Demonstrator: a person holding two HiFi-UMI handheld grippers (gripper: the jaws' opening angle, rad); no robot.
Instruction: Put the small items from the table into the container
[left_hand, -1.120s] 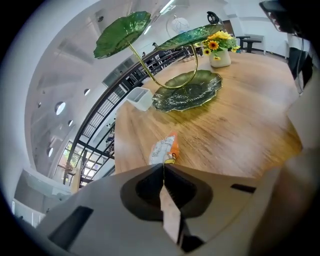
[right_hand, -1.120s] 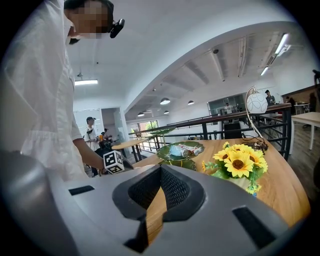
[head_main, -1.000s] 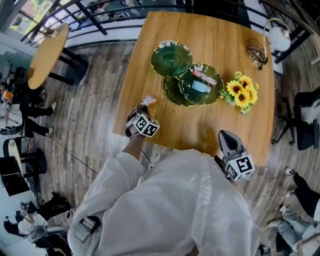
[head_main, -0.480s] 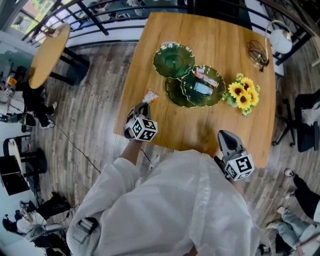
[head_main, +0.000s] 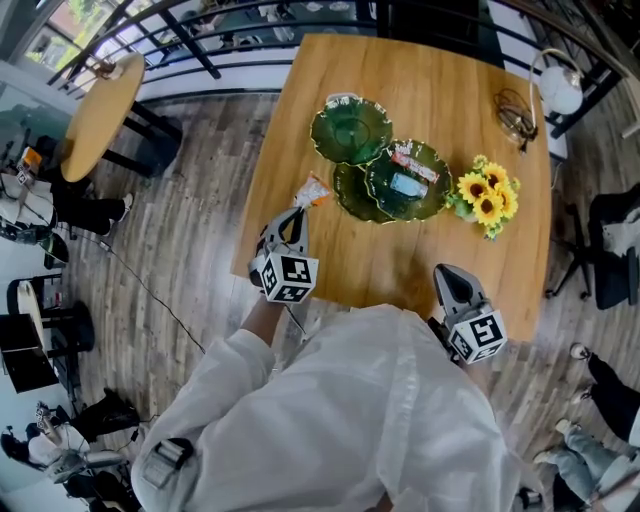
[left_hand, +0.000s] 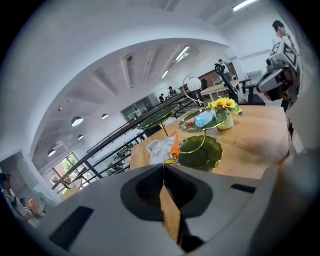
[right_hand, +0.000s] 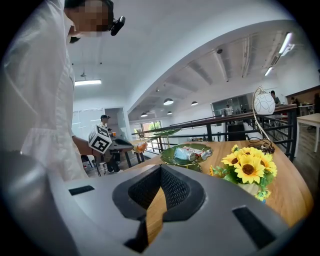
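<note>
While left tongs (head_main: 296, 214) are pinching snack packet (head_main: 313, 190) over tabletop's (head_main: 440, 90) left edge | right tongs (head_main: 448, 276) idling shut, empty | next: carrying to green tiered dish (head_main: 348, 130)

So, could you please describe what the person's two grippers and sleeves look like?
The left gripper and the right gripper each have a grey moulded body tapering to the jaws, with a dark recess behind them, and carry a white cube printed with black square markers. The person wears a loose white long-sleeved top.

Left gripper (head_main: 296, 214) fingers (left_hand: 142, 190) pinch a packet (head_main: 313, 190); right gripper (head_main: 447, 273) closed.
</note>
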